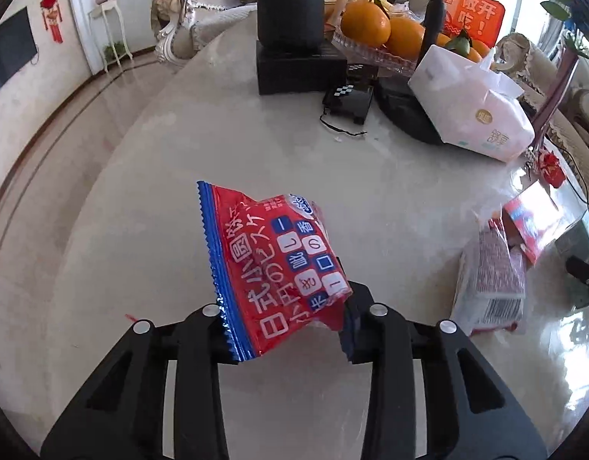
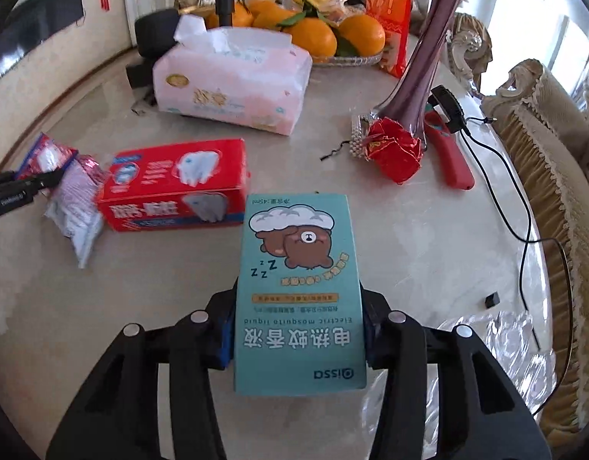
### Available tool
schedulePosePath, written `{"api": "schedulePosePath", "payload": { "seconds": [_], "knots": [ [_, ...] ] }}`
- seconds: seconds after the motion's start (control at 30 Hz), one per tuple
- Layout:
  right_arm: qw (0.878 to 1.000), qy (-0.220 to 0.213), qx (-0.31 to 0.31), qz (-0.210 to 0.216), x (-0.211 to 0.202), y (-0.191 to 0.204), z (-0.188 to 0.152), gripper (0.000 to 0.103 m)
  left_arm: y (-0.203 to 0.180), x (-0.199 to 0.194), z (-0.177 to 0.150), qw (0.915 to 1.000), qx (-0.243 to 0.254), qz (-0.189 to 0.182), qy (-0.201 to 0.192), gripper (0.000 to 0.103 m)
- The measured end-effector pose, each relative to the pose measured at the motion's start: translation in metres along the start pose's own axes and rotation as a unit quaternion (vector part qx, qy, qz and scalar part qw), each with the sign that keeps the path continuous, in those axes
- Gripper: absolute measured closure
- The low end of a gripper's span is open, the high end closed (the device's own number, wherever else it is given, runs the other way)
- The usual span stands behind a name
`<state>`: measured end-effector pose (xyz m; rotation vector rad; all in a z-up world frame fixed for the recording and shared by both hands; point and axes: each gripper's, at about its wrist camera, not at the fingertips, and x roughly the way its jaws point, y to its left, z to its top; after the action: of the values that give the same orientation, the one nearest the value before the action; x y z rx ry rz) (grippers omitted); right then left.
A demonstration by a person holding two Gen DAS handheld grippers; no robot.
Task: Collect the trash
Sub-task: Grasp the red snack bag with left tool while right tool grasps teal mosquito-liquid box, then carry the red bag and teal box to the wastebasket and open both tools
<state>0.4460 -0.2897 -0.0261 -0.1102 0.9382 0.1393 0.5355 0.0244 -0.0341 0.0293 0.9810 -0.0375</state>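
Note:
My left gripper [image 1: 285, 324] is shut on a red and blue snack wrapper [image 1: 271, 264] and holds it above the marble table [image 1: 160, 191]. My right gripper [image 2: 298, 329] is shut on a teal mosquito-liquid box [image 2: 298, 280] with a bear picture, held above the table. The left gripper and its wrapper also show at the left edge of the right wrist view [image 2: 45, 161]. A red carton [image 2: 171, 188] lies on the table next to a crumpled white and red wrapper [image 2: 78, 207]; both also show in the left wrist view, the wrapper [image 1: 490, 280] nearer.
A pink tissue pack [image 2: 233, 80], a bowl of oranges [image 2: 325, 34], a purple vase [image 2: 421, 61], a crumpled red foil [image 2: 394, 149], a red tool [image 2: 451, 161] and a black cable [image 2: 524, 176] lie on the far and right parts. A black box [image 1: 294, 61] stands at the back.

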Motion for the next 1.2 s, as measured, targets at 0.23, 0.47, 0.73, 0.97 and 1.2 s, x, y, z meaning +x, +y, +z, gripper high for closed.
{"api": "schedulePosePath", "payload": {
  "seconds": [0.23, 0.47, 0.73, 0.97, 1.2],
  "knots": [
    [0.999, -0.035, 0.007, 0.012, -0.043, 0.012, -0.016, 0.058, 0.007, -0.055, -0.028, 0.9985, 0.017, -0.024, -0.046, 0.068],
    [0.993, -0.100, -0.002, 0.064, -0.140, 0.052, -0.100, 0.057, 0.003, -0.170, -0.119, 0.9873, 0.073, -0.071, -0.122, 0.068],
    [0.982, -0.117, -0.045, 0.143, -0.227, 0.125, -0.234, 0.057, -0.012, -0.260, -0.279, 0.9761, 0.085, -0.168, -0.109, 0.068],
    [0.982, -0.061, -0.057, 0.169, -0.247, 0.164, -0.321, 0.057, -0.036, -0.288, -0.396, 0.9789, 0.096, -0.166, -0.069, 0.068],
    [0.986, 0.060, -0.061, 0.145, -0.193, 0.176, -0.380, 0.057, -0.049, -0.244, -0.468, 0.9810, 0.106, -0.160, 0.029, 0.068]
  ]
}}
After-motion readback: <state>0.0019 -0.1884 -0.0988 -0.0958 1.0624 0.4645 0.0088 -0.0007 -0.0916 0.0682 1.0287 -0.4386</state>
